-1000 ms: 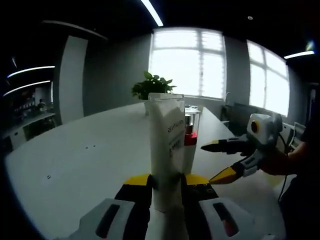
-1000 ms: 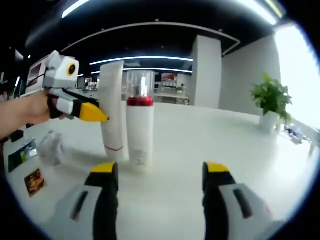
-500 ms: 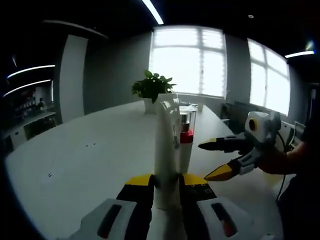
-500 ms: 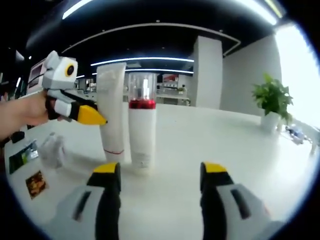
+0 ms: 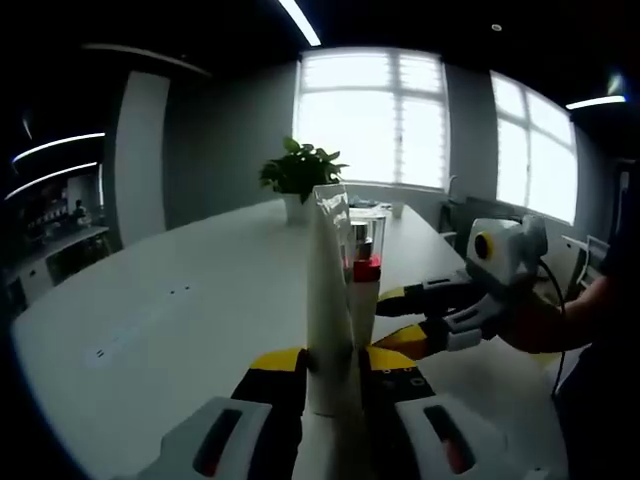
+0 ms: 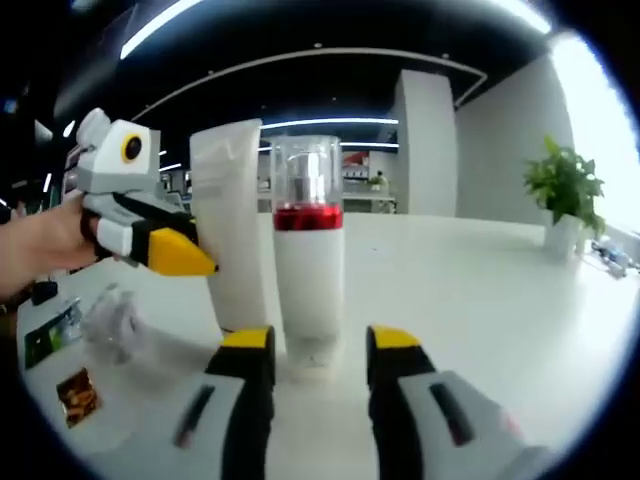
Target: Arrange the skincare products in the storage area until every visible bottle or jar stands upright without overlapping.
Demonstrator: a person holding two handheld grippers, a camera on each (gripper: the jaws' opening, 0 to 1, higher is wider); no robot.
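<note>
A white tube (image 5: pixel 328 290) stands upright, edge-on between the jaws of my left gripper (image 5: pixel 333 360), which is shut on it. Right behind it stands a white bottle (image 5: pixel 364 285) with a red band and a clear cap. In the right gripper view the same bottle (image 6: pixel 308 285) sits between the yellow tips of my right gripper (image 6: pixel 320 340), with small gaps on both sides, so that gripper is open. The tube (image 6: pixel 232 235) stands just left of the bottle, with the left gripper (image 6: pixel 185 250) at its left edge. The right gripper (image 5: pixel 395 318) reaches in beside the bottle.
Everything stands on a long white table (image 5: pixel 150 320). A potted plant (image 5: pixel 300 175) is at its far end. Crumpled clear wrap (image 6: pixel 115 320) and small printed packets (image 6: pixel 70 395) lie left of the tube. A person's hand (image 6: pixel 40 240) holds the left gripper.
The right gripper has moved up to the bottle and narrowed its jaws around it. In the left gripper view the tube has turned from face-on to edge-on.
</note>
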